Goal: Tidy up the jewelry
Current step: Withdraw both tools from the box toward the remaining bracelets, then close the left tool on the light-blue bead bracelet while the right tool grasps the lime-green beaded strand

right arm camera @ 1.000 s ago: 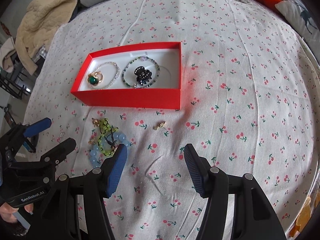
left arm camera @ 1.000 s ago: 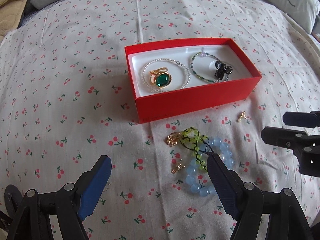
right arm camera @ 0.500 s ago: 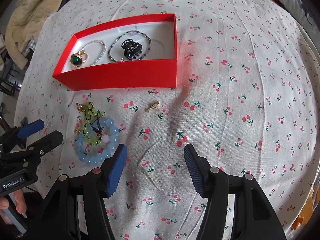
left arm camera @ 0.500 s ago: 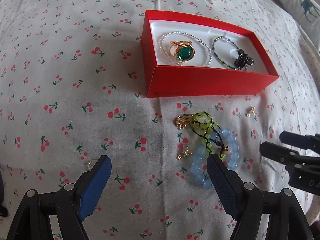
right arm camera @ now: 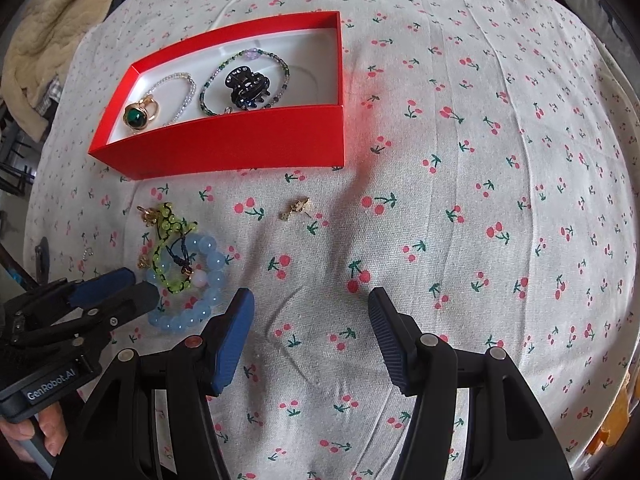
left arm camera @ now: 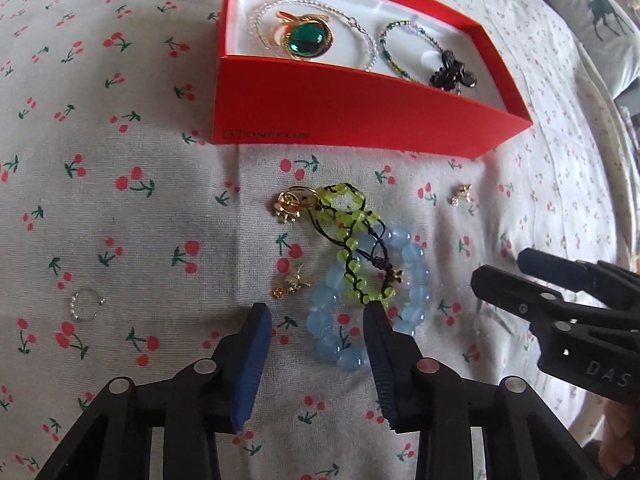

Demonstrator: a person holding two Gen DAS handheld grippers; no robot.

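Jewelry box [right arm camera: 240, 140] on cherry-print sheet [right arm camera: 460, 200], left gripper [left arm camera: 316, 316] closing over blue bracelet [left arm camera: 372, 292], right gripper [right arm camera: 312, 300] spread

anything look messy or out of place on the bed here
Yes. The green bracelet lies tangled across the blue bracelet outside the red box. Small gold pieces are scattered loose on the sheet, and a tiny silver ring sits off alone.

A white cotton bedsheet printed with small red cherries [right arm camera: 480, 168] is spreading across the whole surface. A beige knitted blanket [right arm camera: 52, 36] is lying crumpled at its far left edge, and a grey pillow with a dark deer print [left arm camera: 592, 20] is resting far right.
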